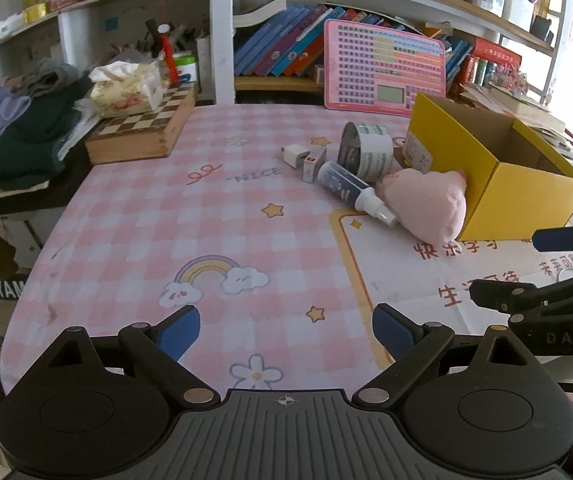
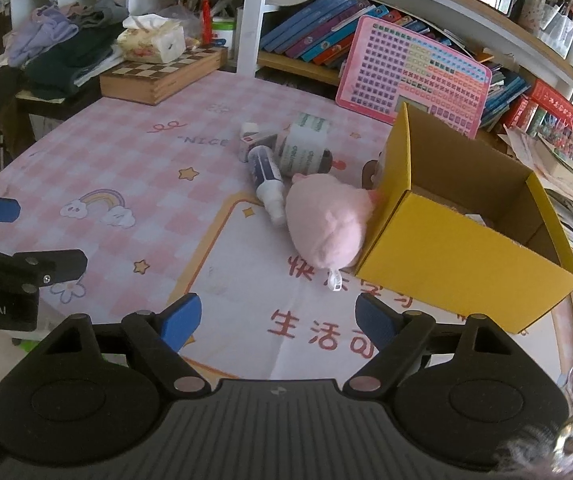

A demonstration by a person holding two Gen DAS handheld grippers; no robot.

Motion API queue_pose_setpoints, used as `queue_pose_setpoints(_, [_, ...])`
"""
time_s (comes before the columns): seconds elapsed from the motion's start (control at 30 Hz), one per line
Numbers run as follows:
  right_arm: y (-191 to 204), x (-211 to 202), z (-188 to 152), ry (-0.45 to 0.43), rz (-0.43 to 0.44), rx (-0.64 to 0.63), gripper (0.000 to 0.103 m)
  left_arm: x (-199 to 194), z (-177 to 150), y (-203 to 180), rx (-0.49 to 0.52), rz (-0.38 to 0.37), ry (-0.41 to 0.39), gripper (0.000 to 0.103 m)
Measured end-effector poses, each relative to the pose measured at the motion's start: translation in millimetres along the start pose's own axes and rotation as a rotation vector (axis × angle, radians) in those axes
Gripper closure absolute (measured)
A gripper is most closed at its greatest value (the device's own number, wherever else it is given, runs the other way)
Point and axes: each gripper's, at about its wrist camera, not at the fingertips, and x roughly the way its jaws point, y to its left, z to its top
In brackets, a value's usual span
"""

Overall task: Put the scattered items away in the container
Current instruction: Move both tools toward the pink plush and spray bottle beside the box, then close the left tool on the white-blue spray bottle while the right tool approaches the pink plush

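Both pairs of fingers hang over the bench with nothing between them, the left gripper [image 1: 285,334] spread wide above the rainbow print and the right gripper [image 2: 278,322] spread about as wide above the red lettering. Neither touches any item.

Nearest ahead of the right fingers lies the pink plush toy [image 2: 326,224], pressed against the corner of the yellow box [image 2: 462,256]. Closing on it there could pinch the cardboard wall as well, or shove the box along the slick tablecloth (nothing visibly braces it). The toy's white tag trails toward the fingers and offers a poor hold; a grip on it alone would likely slip.

Just beyond the toy, to the left of the right fingers' line, the spray bottle [image 2: 267,176] lies on its side, its cap touching the plush. Lifting the toy carelessly may set the bottle rolling. Behind it, the tape roll [image 2: 304,148] rests on its edge and could also roll if nudged, and the small white charger [image 1: 295,155] and little stamp-like block [image 1: 311,165] sit close together, easy to knock apart.

Farthest, the box stands open, its inside largely hidden from here.
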Motion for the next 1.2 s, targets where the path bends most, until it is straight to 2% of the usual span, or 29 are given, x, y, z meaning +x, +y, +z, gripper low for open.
queue_pose_setpoints(0.4, [-8,23,18,0.011,0.014,-0.05,0.022,21,15,-2,-0.014,-0.008,0.002,0.008])
queue_pose_setpoints(0.63, [-8,36,28,0.01,0.022,-0.081,0.032,33,25,2,-0.028,-0.009,-0.002,0.008])
queue_pose_setpoints(1.0, [-11,58,43,0.003,0.015,-0.103,0.033,55,55,6,-0.014,-0.004,-0.023,0.008])
queue_pose_setpoints(1.2, [-7,66,48,-0.005,0.002,-0.144,0.034,74,74,1,0.023,-0.034,-0.016,0.008])
